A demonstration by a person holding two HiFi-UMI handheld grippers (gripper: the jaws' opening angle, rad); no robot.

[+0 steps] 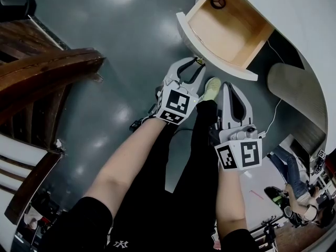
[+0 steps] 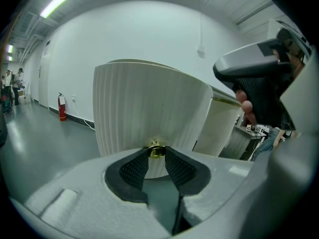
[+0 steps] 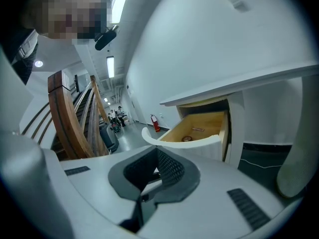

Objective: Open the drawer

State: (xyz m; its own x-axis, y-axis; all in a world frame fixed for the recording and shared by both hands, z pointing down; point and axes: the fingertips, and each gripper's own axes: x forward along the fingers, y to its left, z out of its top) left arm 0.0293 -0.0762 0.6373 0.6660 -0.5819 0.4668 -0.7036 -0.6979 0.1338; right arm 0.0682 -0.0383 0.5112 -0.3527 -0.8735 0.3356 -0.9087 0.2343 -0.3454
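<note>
Pinching the brass knob w/ left gripper, ribbed pads clamped on it from both sides. Gripped there as the only pull point on the curved, fluted drawer front.

Parked just beside it, to the right: right gripper, jaws together, nothing btwn them, touching nothing. Prob. kept clear of the drawer's path, since not needed for a one-handed pull.

Between the two in head view, down on the grey floor: a pale green shoe.

Farther out: drawer drawn well out of the white curved cabinet, pale wood bottom exposed. Task judged nearly or fully done.

Inside, toward the back corner: a small dark ring-shaped item; can't tell what.

Beyond, at left: dark wooden stair rail. Far down the hall in left gripper view: red fire extinguisher against the wall.
</note>
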